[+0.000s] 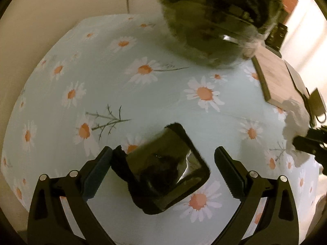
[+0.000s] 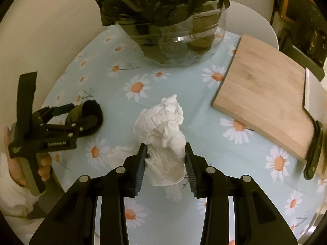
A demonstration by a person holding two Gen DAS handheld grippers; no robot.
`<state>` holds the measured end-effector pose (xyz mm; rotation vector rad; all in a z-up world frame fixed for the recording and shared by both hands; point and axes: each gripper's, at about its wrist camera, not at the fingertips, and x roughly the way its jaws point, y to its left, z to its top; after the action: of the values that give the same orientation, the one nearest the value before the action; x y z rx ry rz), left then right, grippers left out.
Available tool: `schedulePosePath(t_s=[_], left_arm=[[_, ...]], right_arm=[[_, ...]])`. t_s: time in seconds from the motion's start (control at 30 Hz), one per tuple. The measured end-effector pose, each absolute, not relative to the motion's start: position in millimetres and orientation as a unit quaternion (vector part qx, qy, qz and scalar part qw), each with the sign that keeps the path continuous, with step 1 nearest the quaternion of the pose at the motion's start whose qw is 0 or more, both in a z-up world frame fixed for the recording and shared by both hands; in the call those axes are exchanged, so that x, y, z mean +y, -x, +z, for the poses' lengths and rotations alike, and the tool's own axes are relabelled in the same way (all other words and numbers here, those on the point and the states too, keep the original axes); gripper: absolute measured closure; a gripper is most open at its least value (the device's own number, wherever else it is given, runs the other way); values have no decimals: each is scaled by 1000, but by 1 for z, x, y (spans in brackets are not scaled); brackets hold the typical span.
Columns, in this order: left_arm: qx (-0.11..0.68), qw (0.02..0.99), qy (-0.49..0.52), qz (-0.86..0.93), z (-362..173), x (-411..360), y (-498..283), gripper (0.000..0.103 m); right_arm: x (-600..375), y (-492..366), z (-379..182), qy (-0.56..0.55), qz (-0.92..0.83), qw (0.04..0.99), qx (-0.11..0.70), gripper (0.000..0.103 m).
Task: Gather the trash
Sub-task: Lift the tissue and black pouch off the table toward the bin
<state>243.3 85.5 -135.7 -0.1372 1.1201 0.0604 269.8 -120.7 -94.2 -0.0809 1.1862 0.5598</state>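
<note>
My right gripper [image 2: 166, 157] is shut on a crumpled white paper tissue [image 2: 161, 126] and holds it just above the daisy tablecloth [image 2: 196, 114]. My left gripper [image 1: 163, 159] is open, its jaws on either side of a small black plastic tray [image 1: 165, 169] that lies on the cloth; the left pad touches the tray's edge. The tray and the left gripper also show in the right wrist view, tray [image 2: 90, 118] and gripper [image 2: 61, 122], at the left. A clear glass bowl lined with a black trash bag [image 2: 163, 20] stands at the table's far side, also in the left wrist view [image 1: 214, 20].
A wooden cutting board [image 2: 263, 85] lies to the right of the bowl, with a black-handled knife [image 2: 314, 153] by its near corner. A white wall runs behind the table on the left. A white chair back [image 2: 253, 16] stands behind the bowl.
</note>
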Motion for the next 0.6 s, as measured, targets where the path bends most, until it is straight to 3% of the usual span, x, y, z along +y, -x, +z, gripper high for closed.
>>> schedulePosePath(t_s=[0.13, 0.33, 0.6], left_arm=[[543, 835, 82, 40, -142, 89, -243, 6], [547, 833, 85, 22, -141, 89, -242, 22], [559, 824, 89, 9, -135, 90, -238, 25]], right_arm=[[-127, -271, -93, 35, 258, 793, 551, 69], [-135, -272, -91, 23, 253, 797, 549, 69], [-138, -268, -89, 23, 260, 798, 543, 69]])
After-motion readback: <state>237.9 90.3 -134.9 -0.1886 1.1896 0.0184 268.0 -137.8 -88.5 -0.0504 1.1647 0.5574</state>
